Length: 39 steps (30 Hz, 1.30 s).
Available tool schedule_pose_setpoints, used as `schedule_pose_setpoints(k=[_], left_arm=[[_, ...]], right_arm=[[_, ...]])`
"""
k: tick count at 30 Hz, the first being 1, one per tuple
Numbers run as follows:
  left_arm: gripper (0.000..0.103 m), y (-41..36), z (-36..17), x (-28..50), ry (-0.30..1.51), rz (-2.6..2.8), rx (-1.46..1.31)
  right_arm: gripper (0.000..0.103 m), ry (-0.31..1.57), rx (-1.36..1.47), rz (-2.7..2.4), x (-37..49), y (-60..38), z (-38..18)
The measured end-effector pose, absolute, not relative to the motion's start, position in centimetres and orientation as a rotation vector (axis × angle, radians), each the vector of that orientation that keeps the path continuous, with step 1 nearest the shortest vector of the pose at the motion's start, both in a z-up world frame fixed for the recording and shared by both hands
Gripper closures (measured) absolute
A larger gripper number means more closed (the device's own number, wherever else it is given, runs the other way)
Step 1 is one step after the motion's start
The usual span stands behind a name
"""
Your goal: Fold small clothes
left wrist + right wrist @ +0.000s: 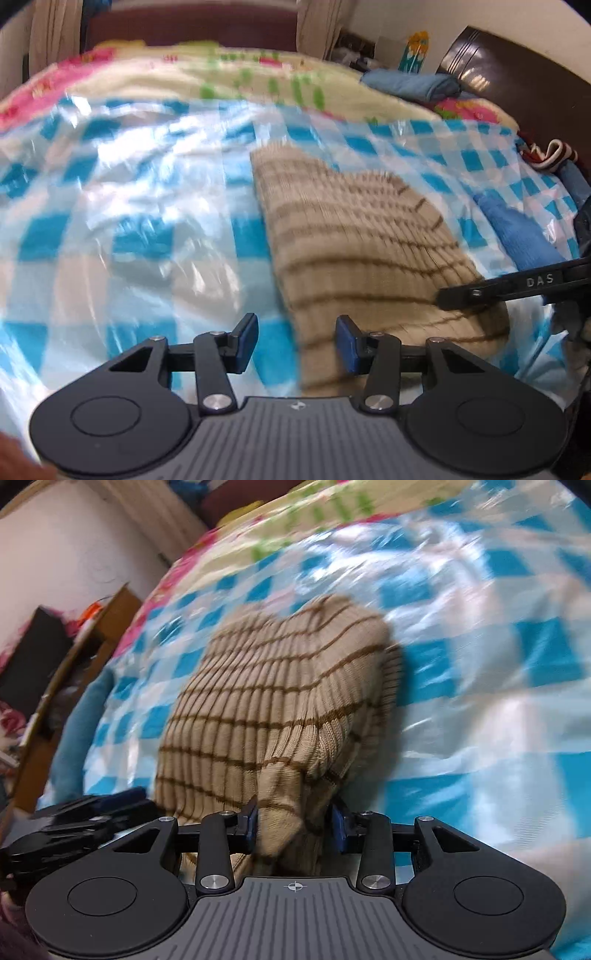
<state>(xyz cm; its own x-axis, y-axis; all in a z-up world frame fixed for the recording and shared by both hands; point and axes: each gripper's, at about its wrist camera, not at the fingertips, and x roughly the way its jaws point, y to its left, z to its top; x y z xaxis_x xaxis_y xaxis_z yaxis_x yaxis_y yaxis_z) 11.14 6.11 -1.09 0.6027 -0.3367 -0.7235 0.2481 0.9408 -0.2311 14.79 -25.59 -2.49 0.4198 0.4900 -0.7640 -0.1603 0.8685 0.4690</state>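
Observation:
A beige ribbed knit garment with thin brown stripes [362,251] lies on a blue-and-white checked plastic sheet [129,206] on the bed. My left gripper [295,343] is open and empty, its blue pads just above the garment's near left edge. My right gripper [293,825] is shut on a bunched near corner of the garment [280,686], lifting it a little off the sheet [498,686]. The right gripper's finger [509,290] shows at the right in the left wrist view, over the garment. The left gripper [85,812] shows at the lower left in the right wrist view.
A floral blanket [229,77] covers the far bed. Folded blue clothes [410,85] lie by the dark headboard [517,74]. A blue cloth [517,229] and a red-and-white garment [550,151] lie at the right. A wooden box [77,657] stands beside the bed.

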Motion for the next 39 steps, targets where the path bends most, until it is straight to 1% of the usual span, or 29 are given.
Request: schedule_pose_setpoints(k=[1, 4, 7, 12, 15, 16, 17, 20, 22, 26, 27, 29, 32, 35, 39], left_arm=[[0.054, 6.2, -0.6, 11.4, 0.836, -0.339, -0.109], [0.053, 5.9, 0.5, 12.6, 0.774, -0.339, -0.103], [0.053, 4.8, 0.7, 14.2, 0.751, -0.36, -0.096], [0.053, 2.9, -0.5, 17.0, 0.757, -0.334, -0.056], [0.053, 2.3, -1.1, 17.9, 0.762, -0.318, -0.035], [0.052, 2.1, -1.3, 18.2, 0.773, -0.316, -0.034], [0.052, 2.1, -1.5, 18.3, 0.781, -0.317, -0.034], [0.05, 2.0, -2.1, 18.5, 0.795, -0.313, -0.041], [0.048, 2.0, -2.3, 18.4, 0.804, -0.304, -0.041], [0.048, 2.2, -1.7, 17.9, 0.81, -0.272, -0.047], [0.048, 2.1, -1.5, 17.5, 0.805, -0.265, -0.034], [0.048, 2.1, -1.2, 16.9, 0.8, -0.258, -0.018], [0.048, 2.4, -0.9, 15.9, 0.799, -0.245, -0.024], [0.048, 2.6, -0.6, 14.8, 0.809, -0.236, -0.035], [0.048, 2.1, -1.0, 13.3, 0.836, -0.232, -0.001]], right_arm=[[0.064, 1.054, 0.337, 0.394, 14.7, -25.8, -1.7], [0.064, 0.988, 0.276, 0.333, 14.5, -25.6, 0.7], [0.064, 0.891, 0.212, 0.299, 14.9, -24.0, 2.7], [0.066, 0.816, 0.145, 0.283, 17.8, -21.2, 2.2], [0.066, 0.841, 0.134, 0.249, 20.0, -20.9, 0.1], [0.07, 0.862, 0.127, 0.219, 20.4, -21.0, -0.8], [0.072, 0.884, 0.132, 0.188, 20.9, -21.2, -1.7], [0.072, 0.899, 0.171, 0.172, 21.1, -22.2, -2.9], [0.072, 0.894, 0.179, 0.175, 20.9, -22.6, -3.1], [0.072, 0.887, 0.177, 0.155, 20.1, -22.6, -2.0], [0.072, 0.872, 0.162, 0.159, 19.6, -22.3, -1.4], [0.067, 0.843, 0.142, 0.188, 17.9, -21.8, -0.1], [0.067, 0.817, 0.117, 0.236, 14.9, -21.2, 0.9], [0.067, 0.843, 0.096, 0.239, 12.9, -21.0, 0.1], [0.067, 0.883, 0.072, 0.198, 12.7, -21.4, -1.5]])
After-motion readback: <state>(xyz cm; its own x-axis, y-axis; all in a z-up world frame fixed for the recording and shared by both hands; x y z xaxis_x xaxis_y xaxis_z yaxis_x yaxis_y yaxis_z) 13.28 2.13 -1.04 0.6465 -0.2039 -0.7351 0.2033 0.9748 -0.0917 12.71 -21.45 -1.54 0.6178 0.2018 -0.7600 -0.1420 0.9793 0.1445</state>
